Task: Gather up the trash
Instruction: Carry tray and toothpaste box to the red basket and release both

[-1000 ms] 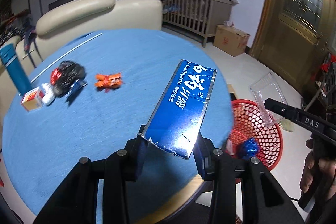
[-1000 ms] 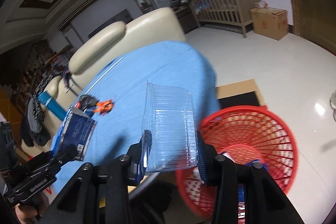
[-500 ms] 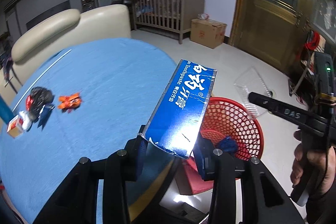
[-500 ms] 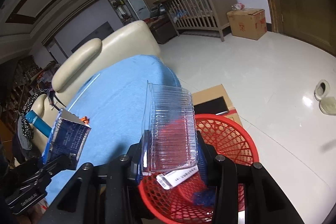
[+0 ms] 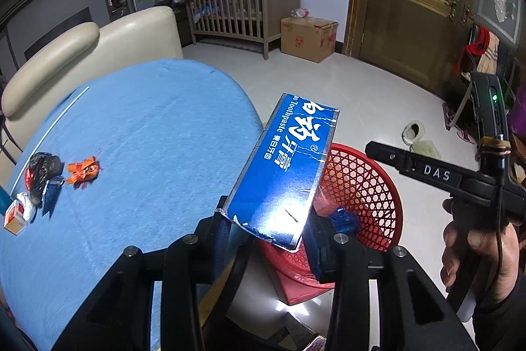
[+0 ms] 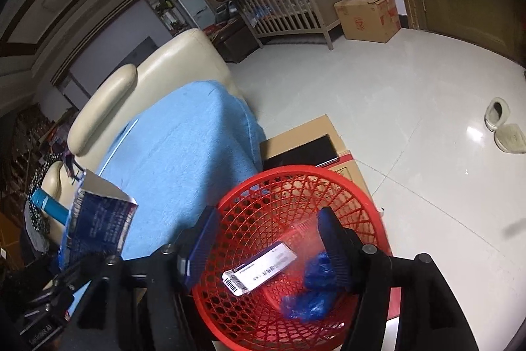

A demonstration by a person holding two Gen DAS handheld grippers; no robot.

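My left gripper (image 5: 269, 232) is shut on a blue toothpaste box (image 5: 289, 166), held tilted over the table's edge beside the red mesh basket (image 5: 361, 186). In the right wrist view that box (image 6: 98, 219) shows at the lower left. My right gripper (image 6: 266, 219) hangs over the basket (image 6: 286, 170); its jaws are opening with nothing between them. A clear plastic container with a white label (image 6: 259, 272) lies inside the basket next to a crumpled blue wrapper (image 6: 315, 282). On the blue table (image 5: 148, 137) lie an orange wrapper (image 5: 82, 170), a black bag (image 5: 42, 170) and a small box (image 5: 14, 216).
The basket stands on flat cardboard (image 6: 305, 137) on the white floor. A cream sofa (image 5: 98, 48) is behind the table; a wooden crib (image 5: 236, 12) and a cardboard box (image 5: 309, 35) stand by the far wall. Slippers (image 6: 503, 124) lie on the floor. A hand (image 5: 476, 255) holds the right gripper (image 5: 373, 150).
The clear container has left my right gripper and dropped into the basket, and those jaws have widened. Both grippers have swung from the table toward the basket; the left still grips the box.
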